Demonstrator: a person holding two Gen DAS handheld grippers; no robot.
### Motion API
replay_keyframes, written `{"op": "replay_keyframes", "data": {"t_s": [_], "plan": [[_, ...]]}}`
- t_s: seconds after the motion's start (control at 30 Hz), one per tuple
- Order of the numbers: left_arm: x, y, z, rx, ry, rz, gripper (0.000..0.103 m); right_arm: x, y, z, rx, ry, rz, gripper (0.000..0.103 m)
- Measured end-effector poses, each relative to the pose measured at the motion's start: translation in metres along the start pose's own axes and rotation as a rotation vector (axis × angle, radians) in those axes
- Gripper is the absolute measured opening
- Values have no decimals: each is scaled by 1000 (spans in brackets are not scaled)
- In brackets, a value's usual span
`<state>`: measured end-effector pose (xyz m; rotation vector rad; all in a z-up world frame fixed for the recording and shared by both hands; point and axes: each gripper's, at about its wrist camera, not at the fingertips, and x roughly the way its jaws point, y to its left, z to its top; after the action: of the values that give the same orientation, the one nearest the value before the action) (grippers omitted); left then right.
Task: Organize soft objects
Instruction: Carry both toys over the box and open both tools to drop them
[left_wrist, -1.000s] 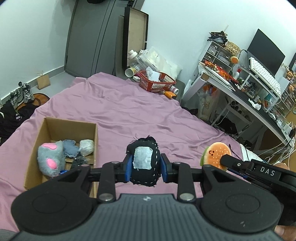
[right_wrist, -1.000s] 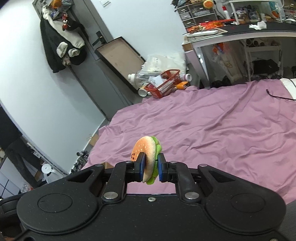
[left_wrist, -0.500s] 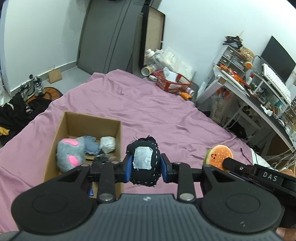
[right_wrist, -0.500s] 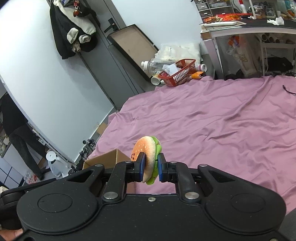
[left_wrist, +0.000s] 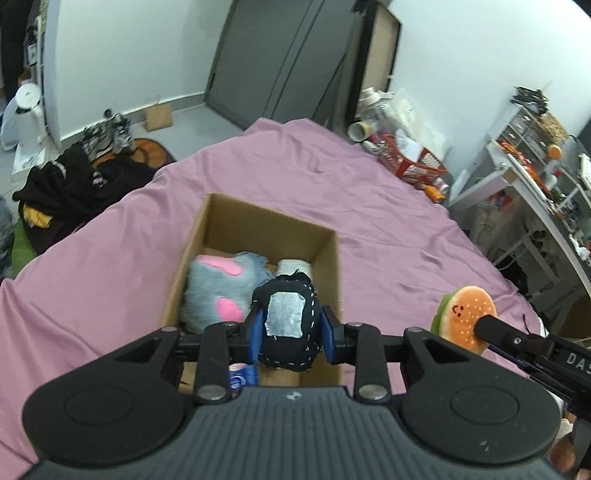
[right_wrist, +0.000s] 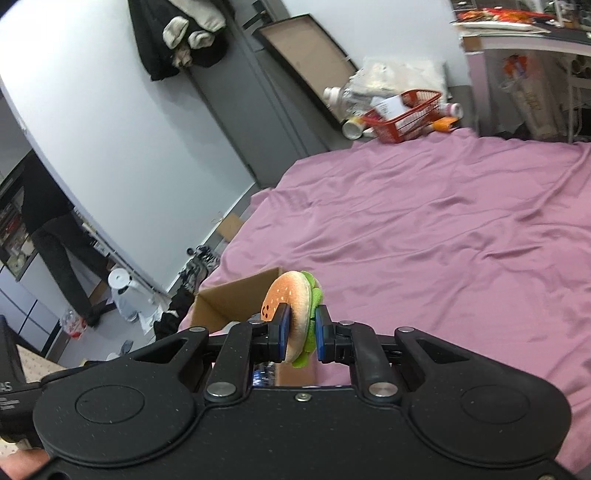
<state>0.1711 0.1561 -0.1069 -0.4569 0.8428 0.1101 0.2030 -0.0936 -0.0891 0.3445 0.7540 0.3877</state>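
Left claw (left_wrist: 290, 329) clamps a black patched plush (left_wrist: 288, 325) over the cardboard box (left_wrist: 325, 251) on the purple bed (left_wrist: 388, 236); right claw (right_wrist: 300, 333) pinches a burger plush (right_wrist: 293, 308) beside it. Best to lower the black plush clear of the grey-and-pink plush (left_wrist: 218, 284) before letting go.

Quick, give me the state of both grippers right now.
Left gripper: shut on the black patched plush.
Right gripper: shut on the burger plush.
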Motion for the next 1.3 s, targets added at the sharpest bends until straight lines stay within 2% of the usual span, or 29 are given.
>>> {"op": "replay_keyframes", "data": {"t_s": [0.27,0.4,0.5,0.57,0.7,0.73,0.77,0.87,0.9,1.17,1.3], "plan": [[10,22,4,-21,57,46,33,24,27,-5,-29,56,52,15],[15,24,4,-13,69,85,48,34,36,-10,-41,90,78,15],[19,25,5,-14,93,92,52,40,38,-16,-42,114,84,15],[21,24,6,-13,101,90,55,44,39,-19,-43,130,80,24],[20,22,6,-15,85,101,67,50,37,-24,-21,167,101,37],[20,22,6,-17,87,102,68,50,36,-24,-21,171,91,50],[20,21,6,-19,89,104,69,48,35,-25,-18,166,82,58],[18,17,8,-14,86,115,71,42,27,-21,3,154,75,60],[17,16,8,-14,80,116,74,40,25,-19,12,149,70,61],[-2,-8,9,6,42,129,89,8,4,-2,29,80,34,85],[-13,-20,11,28,28,128,90,-6,-7,4,42,59,12,90]]}}
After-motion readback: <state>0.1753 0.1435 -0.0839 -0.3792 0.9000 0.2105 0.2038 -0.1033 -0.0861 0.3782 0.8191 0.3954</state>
